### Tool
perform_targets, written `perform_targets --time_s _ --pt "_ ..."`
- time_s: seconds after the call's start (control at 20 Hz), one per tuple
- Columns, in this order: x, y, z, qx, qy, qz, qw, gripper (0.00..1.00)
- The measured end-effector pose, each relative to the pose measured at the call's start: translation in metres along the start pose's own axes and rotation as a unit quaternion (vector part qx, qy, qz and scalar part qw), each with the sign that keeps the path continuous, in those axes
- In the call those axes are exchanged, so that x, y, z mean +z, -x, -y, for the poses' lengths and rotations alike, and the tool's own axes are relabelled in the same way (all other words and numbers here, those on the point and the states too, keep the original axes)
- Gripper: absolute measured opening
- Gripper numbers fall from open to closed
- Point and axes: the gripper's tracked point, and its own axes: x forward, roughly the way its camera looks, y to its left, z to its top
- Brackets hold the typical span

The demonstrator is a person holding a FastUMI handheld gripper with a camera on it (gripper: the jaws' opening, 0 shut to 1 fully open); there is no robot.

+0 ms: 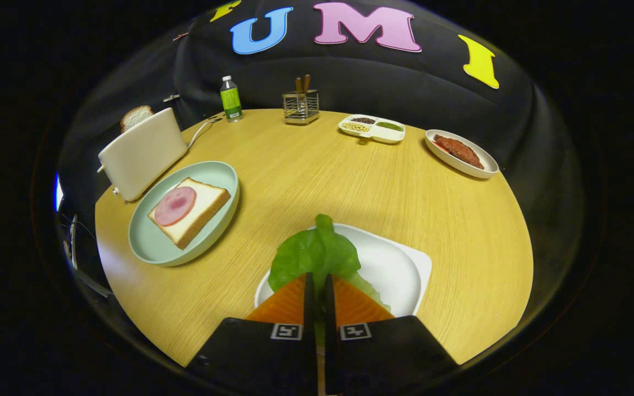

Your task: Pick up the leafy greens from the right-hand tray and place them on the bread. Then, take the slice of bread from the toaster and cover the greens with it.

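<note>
Leafy greens (317,256) sat pinched between the gripper's (317,283) closed fingers over the white tray (399,269) at the table's (306,176) near edge.

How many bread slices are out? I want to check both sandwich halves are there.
2. One bread slice lies on the green plate, with ham on it. The other sticks up from the toaster. The gripper grips the leafy greens.

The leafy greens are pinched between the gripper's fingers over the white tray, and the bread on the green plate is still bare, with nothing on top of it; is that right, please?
Not quite: the gripper view shows a round slice of ham already lying on the bread on the green plate. The rest holds: the gripper is shut on the leafy greens over the white tray.
</note>
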Motion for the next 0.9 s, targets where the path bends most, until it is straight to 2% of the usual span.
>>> perform_targets --time_s 0.15,0.35,0.55,0.9 --pt "-0.001 0.0 0.001 0.011 -0.008 -0.005 1.0 0.06" --pt "0.015 0.015 -0.001 0.015 0.001 0.007 1.0 0.06" --pt "0.054 0.037 -0.019 0.034 -0.001 0.044 0.998 0.06" --pt "0.129 0.064 -0.079 0.093 0.02 0.107 0.99 0.05"
